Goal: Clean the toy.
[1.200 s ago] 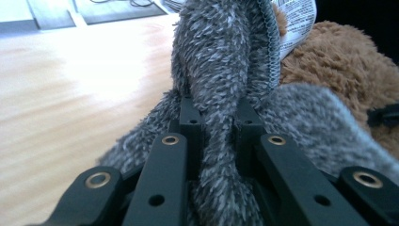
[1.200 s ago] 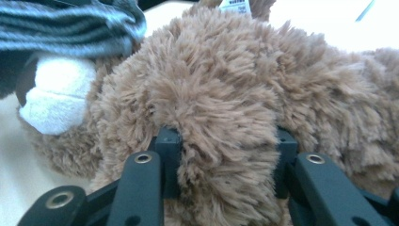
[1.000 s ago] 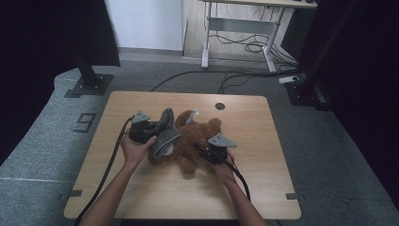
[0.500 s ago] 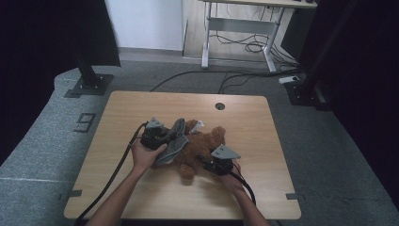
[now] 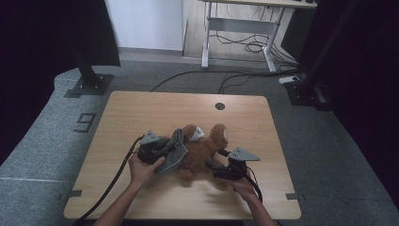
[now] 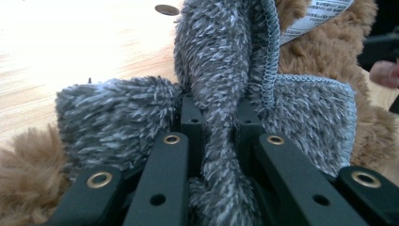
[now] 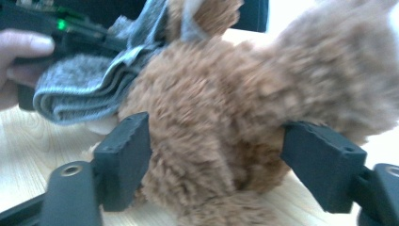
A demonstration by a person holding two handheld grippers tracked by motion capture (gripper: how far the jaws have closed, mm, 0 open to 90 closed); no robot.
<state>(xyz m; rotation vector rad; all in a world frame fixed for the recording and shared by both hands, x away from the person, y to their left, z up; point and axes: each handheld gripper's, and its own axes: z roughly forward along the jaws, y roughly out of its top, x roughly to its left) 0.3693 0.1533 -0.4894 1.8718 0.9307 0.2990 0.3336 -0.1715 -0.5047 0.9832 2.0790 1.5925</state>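
A brown plush toy lies on the wooden table, a white label on its far side. A grey fuzzy cloth is draped against its left flank. My left gripper is shut on a fold of that cloth, and the fold is pinched tight between the jaws. My right gripper sits at the plush's near right side. Its jaws have just been opening and now stand wide around the plush's body, the fur brushing the pads.
A round cable hole sits near the table's far edge. On the floor behind are black stand bases, cables and a white desk frame. The other hand holds the left gripper behind the cloth.
Both hands have moved toward the near edge and slightly right, dragging cloth and plush along. The right gripper's jaws have gone from closed on the plush to spread wide.
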